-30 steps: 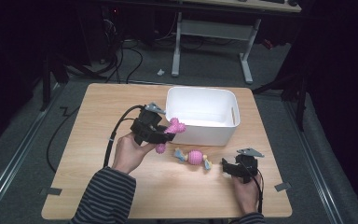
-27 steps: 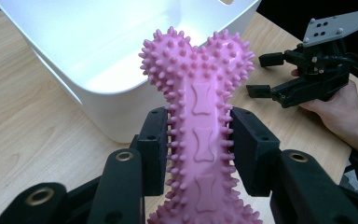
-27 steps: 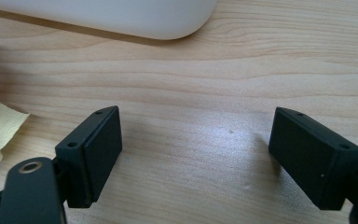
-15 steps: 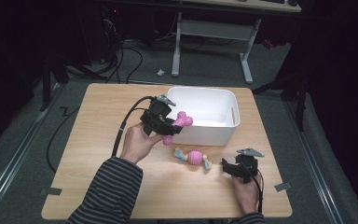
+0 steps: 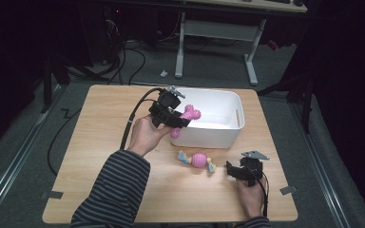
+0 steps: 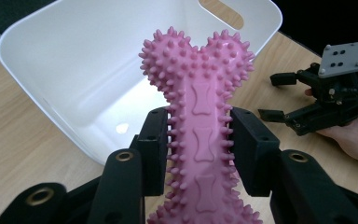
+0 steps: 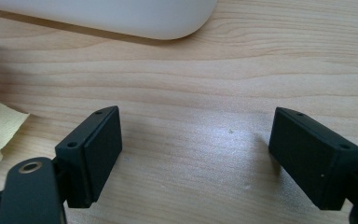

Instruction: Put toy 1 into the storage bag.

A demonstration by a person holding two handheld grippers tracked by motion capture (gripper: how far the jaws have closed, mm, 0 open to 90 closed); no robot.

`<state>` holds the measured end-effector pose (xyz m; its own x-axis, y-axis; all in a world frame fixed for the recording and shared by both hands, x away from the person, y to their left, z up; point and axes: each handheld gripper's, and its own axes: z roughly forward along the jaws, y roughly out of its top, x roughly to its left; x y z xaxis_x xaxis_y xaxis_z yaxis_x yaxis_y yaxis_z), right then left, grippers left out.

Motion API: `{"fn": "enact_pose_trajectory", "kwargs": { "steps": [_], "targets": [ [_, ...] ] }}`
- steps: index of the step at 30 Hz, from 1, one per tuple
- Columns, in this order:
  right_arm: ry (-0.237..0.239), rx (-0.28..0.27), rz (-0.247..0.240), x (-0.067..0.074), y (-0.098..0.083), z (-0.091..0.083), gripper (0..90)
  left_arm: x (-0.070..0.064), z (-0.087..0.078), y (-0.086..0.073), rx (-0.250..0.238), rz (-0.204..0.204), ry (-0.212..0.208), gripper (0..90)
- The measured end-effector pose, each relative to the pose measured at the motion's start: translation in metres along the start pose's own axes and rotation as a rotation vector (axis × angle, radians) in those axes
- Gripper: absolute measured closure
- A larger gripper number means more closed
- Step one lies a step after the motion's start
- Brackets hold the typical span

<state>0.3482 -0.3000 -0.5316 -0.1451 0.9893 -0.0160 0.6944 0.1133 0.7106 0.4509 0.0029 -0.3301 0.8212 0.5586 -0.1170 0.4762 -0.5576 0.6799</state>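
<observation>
High view: the left hand-held gripper (image 5: 173, 116) clamps a pink spiky bone (image 5: 188, 115) over the near-left rim of the white bin (image 5: 228, 135).

Left gripper view: released now, the bone might hit that rim and bounce out.

Right gripper view: the right hand-held gripper (image 7: 193, 154) gapes empty over the bench (image 7: 261, 60) near the bin.

Lit from overhead: bright on the counter (image 5: 100, 142), dark on the floor and furniture all around it. Soft short shadows under the white bin (image 5: 209, 137) in the high view. Small glare spot inside the bin wall in the left gripper view; sharp on the pink spiked bone (image 6: 200, 107), blurred on the nearest fingers (image 6: 156, 154). Pale sheen on the wood grain between the fingers (image 7: 93, 154) in the right gripper view.
</observation>
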Motion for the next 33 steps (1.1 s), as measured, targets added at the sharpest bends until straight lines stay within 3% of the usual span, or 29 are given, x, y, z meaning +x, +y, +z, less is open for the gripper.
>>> {"fn": "enact_pose_trajectory", "kwargs": {
  "steps": [18, 33],
  "targets": [
    [0.000, 0.000, 0.001, 0.000, 0.000, 0.000, 17.1, -0.001, 0.024, 0.022, 0.021, 0.015, 0.022, 59.2],
    [0.001, 0.000, -0.003, 0.000, 0.000, 0.000, 17.3, 0.013, 0.048, 0.033, 0.024, -0.030, 0.030, 59.2]
  ]
}}
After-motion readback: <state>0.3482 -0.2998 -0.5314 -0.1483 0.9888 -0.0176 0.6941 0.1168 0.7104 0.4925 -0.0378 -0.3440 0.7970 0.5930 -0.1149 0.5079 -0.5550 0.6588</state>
